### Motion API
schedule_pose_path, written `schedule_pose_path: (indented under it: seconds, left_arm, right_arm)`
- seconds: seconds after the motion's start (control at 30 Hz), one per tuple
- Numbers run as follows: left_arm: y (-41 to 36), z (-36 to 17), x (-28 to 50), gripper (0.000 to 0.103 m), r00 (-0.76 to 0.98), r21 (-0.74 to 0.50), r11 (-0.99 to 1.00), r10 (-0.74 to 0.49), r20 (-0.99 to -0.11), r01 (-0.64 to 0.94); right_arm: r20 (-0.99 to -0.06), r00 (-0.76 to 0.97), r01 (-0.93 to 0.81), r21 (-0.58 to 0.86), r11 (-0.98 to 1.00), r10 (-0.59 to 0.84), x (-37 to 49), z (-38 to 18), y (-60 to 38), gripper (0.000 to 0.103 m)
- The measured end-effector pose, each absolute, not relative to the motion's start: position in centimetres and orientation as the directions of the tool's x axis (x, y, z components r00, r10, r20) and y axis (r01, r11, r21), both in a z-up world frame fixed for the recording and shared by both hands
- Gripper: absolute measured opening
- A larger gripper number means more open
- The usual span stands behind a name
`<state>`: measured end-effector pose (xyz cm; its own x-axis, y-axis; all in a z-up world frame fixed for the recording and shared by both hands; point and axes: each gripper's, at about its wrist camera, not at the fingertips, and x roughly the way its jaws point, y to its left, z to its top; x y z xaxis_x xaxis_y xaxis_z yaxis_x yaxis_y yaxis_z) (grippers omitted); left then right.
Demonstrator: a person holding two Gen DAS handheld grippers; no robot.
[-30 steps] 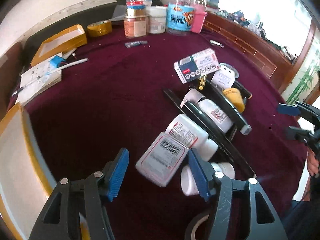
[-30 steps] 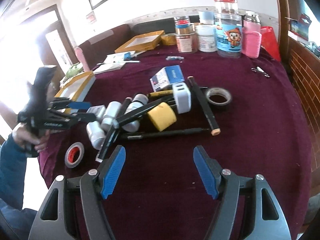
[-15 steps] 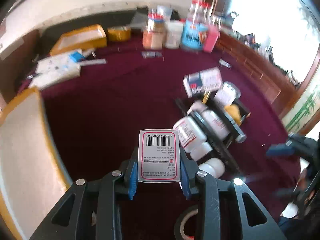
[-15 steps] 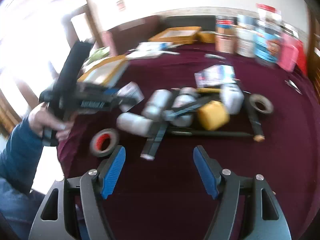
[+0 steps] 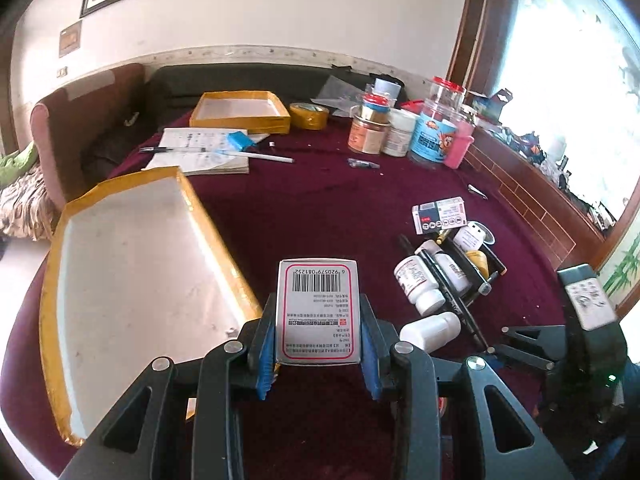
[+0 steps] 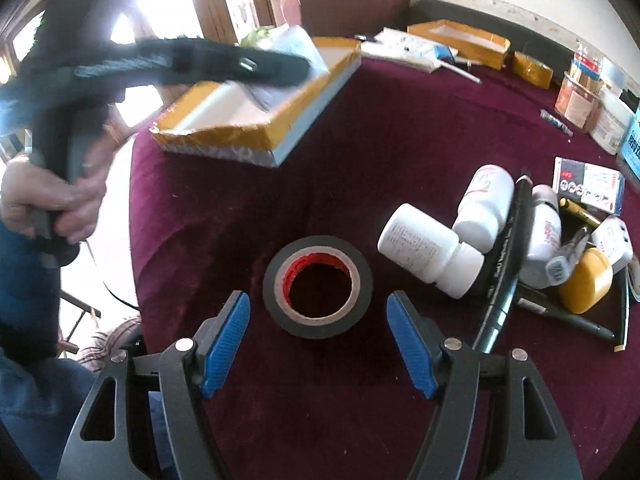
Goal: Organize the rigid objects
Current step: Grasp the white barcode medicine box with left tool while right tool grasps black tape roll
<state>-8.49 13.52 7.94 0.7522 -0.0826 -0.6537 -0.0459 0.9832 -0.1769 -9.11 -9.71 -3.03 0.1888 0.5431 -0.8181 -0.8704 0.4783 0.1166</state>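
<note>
the left gripper (image 5: 318, 344) pinched a white box (image 5: 318, 314) (barcode up) above the cloth, just beside the tray (image 5: 120, 264). the right gripper (image 6: 318, 344) stood spread before a tape roll (image 6: 318, 286).

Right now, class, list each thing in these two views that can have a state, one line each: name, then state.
Left tongs: shut on the white barcoded cardboard box, held off the table.
Right tongs: open, holding nothing.
Black roll of tape with red core: lying flat, just ahead of the right tongs.
Large yellow-edged white tray: empty.
White plastic pill bottle: capped, lying on its side.
</note>
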Motion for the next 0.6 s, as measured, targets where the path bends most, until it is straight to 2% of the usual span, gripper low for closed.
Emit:
schedule_pose_path:
  seconds: [0.23,0.33,0.37,0.6]
  left_arm:
    - [14.6,8.0,-9.5,0.036,0.765,-0.194,0.979,-0.078,-0.639,-0.062]
    - [14.9,8.1,-9.9,0.036,0.769,-0.196,0.978,-0.074,-0.635,-0.068]
    - [15.1,8.1,-10.1,0.036,0.771,-0.197,0.978,-0.072,-0.633,-0.071]
    - [17.1,8.7,-11.2,0.036,0.786,-0.199,0.974,-0.04,-0.617,-0.106]
  right_arm:
    - [-0.833,0.234,-0.866,0.054,0.497,0.5,-8.8,-4.1,-7.8,0.071]
    - [-0.832,0.251,-0.874,0.026,0.486,0.496,-9.1,-4.0,-7.4,0.062]
    - [-0.832,0.257,-0.873,0.018,0.488,0.491,-9.1,-4.0,-7.3,0.062]
    - [-0.797,0.259,-0.874,0.046,0.483,0.545,-9.4,-1.3,-7.7,0.062]
